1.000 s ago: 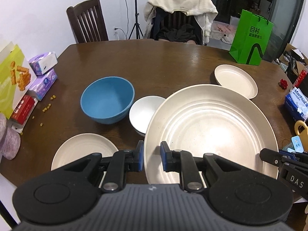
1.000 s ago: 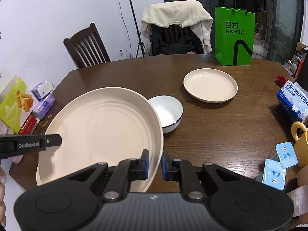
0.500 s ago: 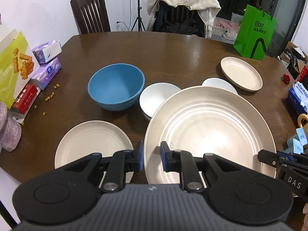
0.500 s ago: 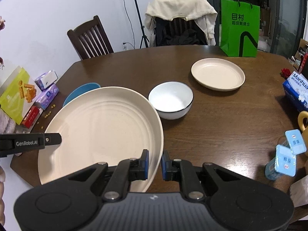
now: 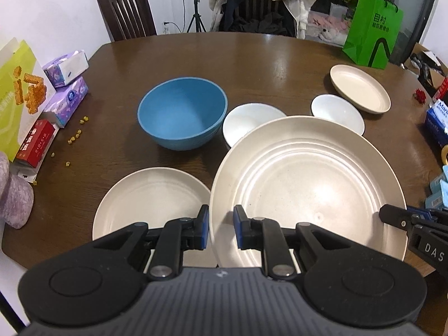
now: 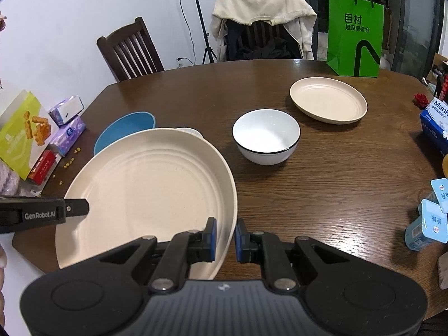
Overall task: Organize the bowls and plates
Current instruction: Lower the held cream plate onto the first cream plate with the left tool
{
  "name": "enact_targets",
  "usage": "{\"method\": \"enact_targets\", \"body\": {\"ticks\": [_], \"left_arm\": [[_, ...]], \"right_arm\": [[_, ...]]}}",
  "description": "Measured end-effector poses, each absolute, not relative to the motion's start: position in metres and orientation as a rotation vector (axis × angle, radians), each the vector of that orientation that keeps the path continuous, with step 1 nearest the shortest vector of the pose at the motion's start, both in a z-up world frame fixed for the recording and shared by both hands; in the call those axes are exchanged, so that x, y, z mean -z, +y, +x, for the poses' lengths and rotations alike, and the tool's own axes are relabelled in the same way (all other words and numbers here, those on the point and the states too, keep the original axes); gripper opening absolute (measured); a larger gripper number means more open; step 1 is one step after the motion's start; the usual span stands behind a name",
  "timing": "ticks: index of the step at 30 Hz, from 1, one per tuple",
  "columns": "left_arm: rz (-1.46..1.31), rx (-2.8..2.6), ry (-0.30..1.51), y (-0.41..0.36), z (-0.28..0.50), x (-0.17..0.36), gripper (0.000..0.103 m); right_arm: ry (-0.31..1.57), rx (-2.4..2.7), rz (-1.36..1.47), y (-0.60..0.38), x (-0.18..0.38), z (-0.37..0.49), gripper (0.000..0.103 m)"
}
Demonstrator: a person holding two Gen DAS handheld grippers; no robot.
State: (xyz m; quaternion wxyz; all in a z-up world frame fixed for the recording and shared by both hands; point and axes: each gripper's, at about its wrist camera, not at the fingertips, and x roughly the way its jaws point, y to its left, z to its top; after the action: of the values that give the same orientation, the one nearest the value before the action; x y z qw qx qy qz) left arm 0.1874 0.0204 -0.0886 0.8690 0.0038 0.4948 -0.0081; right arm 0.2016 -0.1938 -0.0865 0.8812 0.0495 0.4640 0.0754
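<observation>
Together, left gripper and right gripper clamp the large plate's opposite rims.

My left gripper points steeply down, its blue-padded jaws drawn close together and pinched on the near-left rim of the large plate. My right gripper is angled down much the same, its jaws just as narrow and clamped on the plate's near-right rim. In the right wrist view, one black finger of the left gripper juts in from the left edge; in the left wrist view, the right gripper's finger juts in from the right edge.
</observation>
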Motion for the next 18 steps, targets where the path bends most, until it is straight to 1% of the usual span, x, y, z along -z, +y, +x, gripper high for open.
{"method": "enact_targets", "body": {"ticks": [18], "left_arm": [[0.044,0.055,1.041,0.059,0.188,0.100,0.018]], "right_arm": [[0.980,-0.130,0.114,-0.153,0.102,0.203,0.013]]}}
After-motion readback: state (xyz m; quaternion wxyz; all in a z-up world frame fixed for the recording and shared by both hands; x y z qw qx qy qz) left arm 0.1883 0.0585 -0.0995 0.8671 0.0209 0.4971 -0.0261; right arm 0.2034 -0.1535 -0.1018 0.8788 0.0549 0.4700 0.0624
